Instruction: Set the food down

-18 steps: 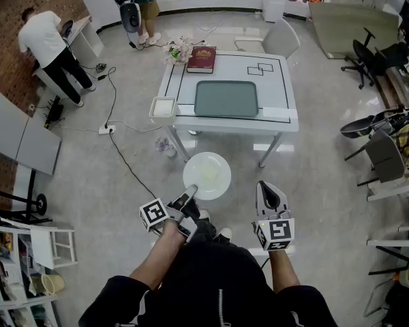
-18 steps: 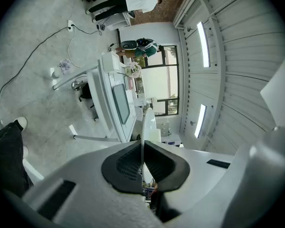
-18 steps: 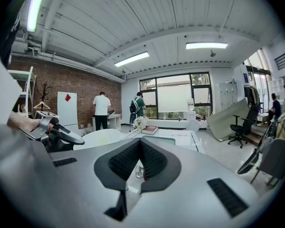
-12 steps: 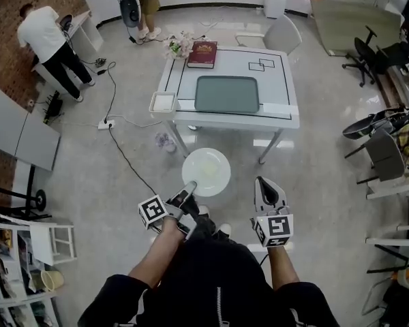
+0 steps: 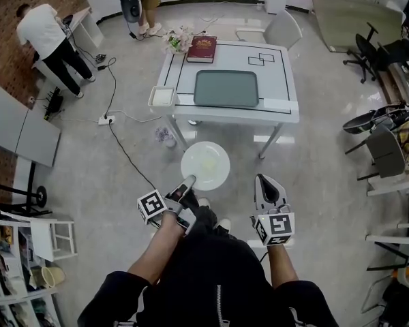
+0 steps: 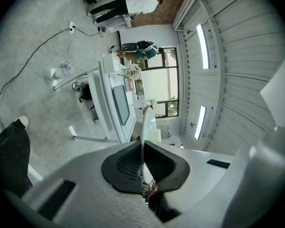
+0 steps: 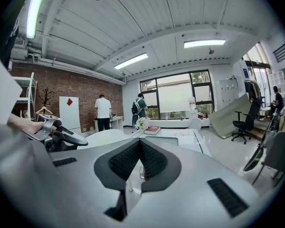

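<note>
A round white plate (image 5: 205, 165) with a faint pale patch in its middle hangs level over the floor, short of the white table (image 5: 278, 112). My left gripper (image 5: 188, 184) is shut on the plate's near rim; in the left gripper view the plate (image 6: 144, 122) shows edge-on between the pads. To the right of the plate, my right gripper (image 5: 268, 187) is shut with nothing in it. In the right gripper view its gripper (image 7: 140, 148) points at the table (image 7: 190, 137), with the plate (image 7: 107, 136) at left.
On the table lie a grey tray (image 5: 226, 88), a red book (image 5: 202, 49), flowers (image 5: 176, 41) and a small white box (image 5: 162, 97). A black cable (image 5: 126, 152) crosses the floor at left. Chairs (image 5: 383, 152) stand at right. Two people are at the far left.
The plate and my left gripper have shifted a little forward, closer to the table. My right gripper has stayed about where it was.
</note>
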`<action>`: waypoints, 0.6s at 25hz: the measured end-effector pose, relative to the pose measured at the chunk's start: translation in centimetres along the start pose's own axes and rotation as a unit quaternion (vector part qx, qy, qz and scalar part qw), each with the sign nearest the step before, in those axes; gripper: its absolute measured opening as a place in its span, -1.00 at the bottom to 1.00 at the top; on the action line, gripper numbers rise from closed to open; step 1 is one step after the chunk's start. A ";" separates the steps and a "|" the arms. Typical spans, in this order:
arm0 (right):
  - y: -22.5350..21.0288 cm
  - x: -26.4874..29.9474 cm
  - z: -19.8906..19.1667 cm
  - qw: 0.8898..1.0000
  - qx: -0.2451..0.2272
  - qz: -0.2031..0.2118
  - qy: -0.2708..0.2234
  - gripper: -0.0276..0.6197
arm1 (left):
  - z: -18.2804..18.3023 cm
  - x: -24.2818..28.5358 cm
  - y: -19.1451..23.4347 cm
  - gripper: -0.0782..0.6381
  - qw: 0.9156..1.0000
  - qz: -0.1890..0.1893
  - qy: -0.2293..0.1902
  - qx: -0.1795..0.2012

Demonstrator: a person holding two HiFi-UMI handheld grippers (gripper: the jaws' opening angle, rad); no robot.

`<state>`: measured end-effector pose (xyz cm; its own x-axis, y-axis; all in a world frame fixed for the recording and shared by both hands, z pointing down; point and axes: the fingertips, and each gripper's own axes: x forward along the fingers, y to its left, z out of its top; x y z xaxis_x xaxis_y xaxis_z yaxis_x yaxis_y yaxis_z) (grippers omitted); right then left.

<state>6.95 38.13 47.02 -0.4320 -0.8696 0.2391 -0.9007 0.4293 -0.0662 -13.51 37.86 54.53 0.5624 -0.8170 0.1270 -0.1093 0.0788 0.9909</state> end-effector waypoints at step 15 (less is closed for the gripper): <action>-2.0 2.0 -0.1 1.000 0.001 -0.008 0.001 -0.89 | 0.8 3.4 0.8 -0.75 1.000 0.010 0.002 -0.006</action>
<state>7.87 35.58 47.75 -0.4166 -0.8762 0.2422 -0.9080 0.4141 -0.0636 -12.38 34.71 55.71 0.5632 -0.8133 0.1462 -0.1103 0.1014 0.9887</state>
